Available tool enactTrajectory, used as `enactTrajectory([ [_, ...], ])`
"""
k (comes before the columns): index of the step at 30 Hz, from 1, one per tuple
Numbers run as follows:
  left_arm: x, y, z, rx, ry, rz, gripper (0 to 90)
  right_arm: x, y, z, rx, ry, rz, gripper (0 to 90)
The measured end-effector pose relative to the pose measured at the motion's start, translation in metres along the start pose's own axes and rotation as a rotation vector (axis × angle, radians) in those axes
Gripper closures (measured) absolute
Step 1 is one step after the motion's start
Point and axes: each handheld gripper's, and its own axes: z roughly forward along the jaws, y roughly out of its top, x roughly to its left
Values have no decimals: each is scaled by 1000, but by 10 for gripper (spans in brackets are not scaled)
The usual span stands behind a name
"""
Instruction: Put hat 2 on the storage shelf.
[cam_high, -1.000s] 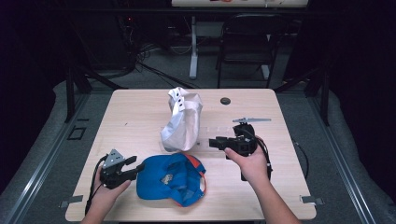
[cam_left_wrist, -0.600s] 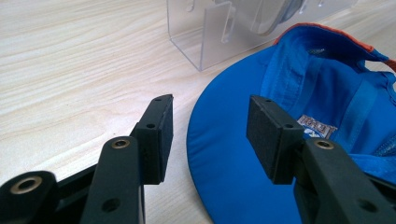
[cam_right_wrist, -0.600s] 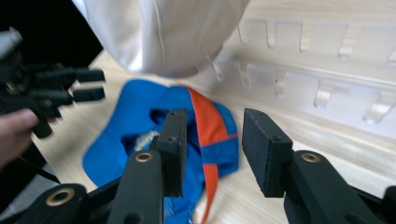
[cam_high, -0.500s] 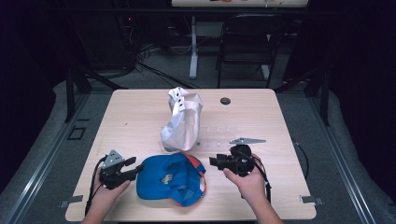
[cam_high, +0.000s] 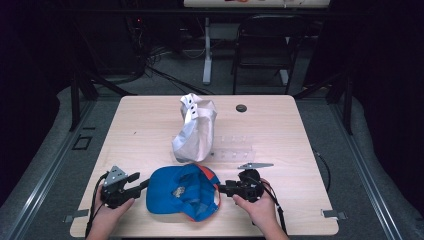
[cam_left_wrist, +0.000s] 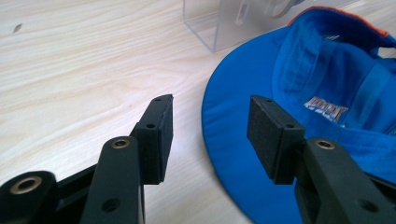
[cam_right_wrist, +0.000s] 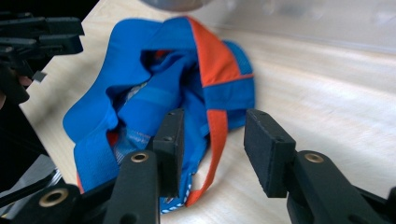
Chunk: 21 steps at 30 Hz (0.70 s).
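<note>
A blue cap (cam_high: 182, 192) with orange trim lies upside down near the table's front edge. My left gripper (cam_high: 142, 185) is at its left side, open. In the left gripper view the edge of the cap's brim (cam_left_wrist: 233, 140) lies between the pads of my left gripper (cam_left_wrist: 210, 133), untouched. My right gripper (cam_high: 222, 188) is low at the cap's right side; its jaws have just been opening. In the right gripper view the cap's orange band (cam_right_wrist: 215, 130) lies in the gap of my right gripper (cam_right_wrist: 212, 149), and the pads do not press on it.
A white cap (cam_high: 195, 127) stands on a clear plastic holder (cam_high: 232, 150) at the middle of the wooden table (cam_high: 150, 125). A small black disc (cam_high: 241, 107) lies at the back right. A dark chair (cam_high: 262, 50) stands beyond the table.
My right gripper has come down and toward the front, from beside the white cap to the blue cap's right edge. The left gripper has kept still.
</note>
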Motion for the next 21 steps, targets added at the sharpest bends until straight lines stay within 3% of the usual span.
enactTrajectory([
  [6,3,-7,-8,9,29,-12,512,-4,-6,19,39,41,34,568],
  [9,4,-9,-10,5,33,-20,512,-5,-7,27,68,34,24,553],
  [15,4,-10,-12,3,37,-17,511,-8,-7,33,74,37,45,546],
  [21,4,-10,-12,12,32,-13,511,-11,-11,38,119,90,77,546],
])
